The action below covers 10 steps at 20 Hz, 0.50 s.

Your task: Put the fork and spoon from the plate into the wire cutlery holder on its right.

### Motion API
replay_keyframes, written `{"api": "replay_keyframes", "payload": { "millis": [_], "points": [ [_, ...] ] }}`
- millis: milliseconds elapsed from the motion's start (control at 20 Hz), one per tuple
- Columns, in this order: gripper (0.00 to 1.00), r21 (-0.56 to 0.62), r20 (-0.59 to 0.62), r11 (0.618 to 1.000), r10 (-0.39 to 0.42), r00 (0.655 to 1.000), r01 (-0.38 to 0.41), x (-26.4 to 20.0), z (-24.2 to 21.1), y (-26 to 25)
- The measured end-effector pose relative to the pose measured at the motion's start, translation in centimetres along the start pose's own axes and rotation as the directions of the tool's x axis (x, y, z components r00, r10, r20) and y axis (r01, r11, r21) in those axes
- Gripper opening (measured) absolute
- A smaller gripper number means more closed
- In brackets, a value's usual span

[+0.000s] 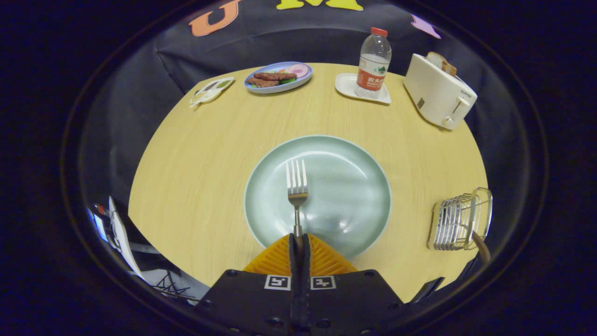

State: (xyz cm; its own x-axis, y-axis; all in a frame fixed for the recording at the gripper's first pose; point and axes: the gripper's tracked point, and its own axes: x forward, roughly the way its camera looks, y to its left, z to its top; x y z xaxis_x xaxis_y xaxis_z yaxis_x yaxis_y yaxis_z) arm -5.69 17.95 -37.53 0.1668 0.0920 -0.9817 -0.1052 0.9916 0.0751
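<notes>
My gripper (pixel 298 239) is shut on the handle of a metal fork (pixel 297 186), whose tines point away from me over the pale green plate (pixel 354 172). The fork appears lifted a little above the plate. The plate lies on the wooden table straight ahead of the fingers. A wire cutlery holder (pixel 459 219) stands to the right of the plate near the table's edge. A brown handle (pixel 480 245) sticks out of the holder toward me; what it belongs to is hidden.
Beyond the plate stand a blue dish of food (pixel 279 77), a water bottle (pixel 373 63) on a white tray (pixel 347 86), and a white toaster (pixel 438 91) with bread in it. A small packet (pixel 211 90) lies at the far left.
</notes>
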Motion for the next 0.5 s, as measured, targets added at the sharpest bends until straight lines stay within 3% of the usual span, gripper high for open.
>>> {"api": "replay_keyframes", "payload": {
  "millis": [250,500],
  "points": [
    [0.01,0.059,0.018,0.998,0.021,1.000,-0.022,-8.1,2.2,-5.1],
    [0.01,0.096,0.019,0.994,-0.058,0.998,0.056,-13.7,2.5,-14.3]
  ]
}}
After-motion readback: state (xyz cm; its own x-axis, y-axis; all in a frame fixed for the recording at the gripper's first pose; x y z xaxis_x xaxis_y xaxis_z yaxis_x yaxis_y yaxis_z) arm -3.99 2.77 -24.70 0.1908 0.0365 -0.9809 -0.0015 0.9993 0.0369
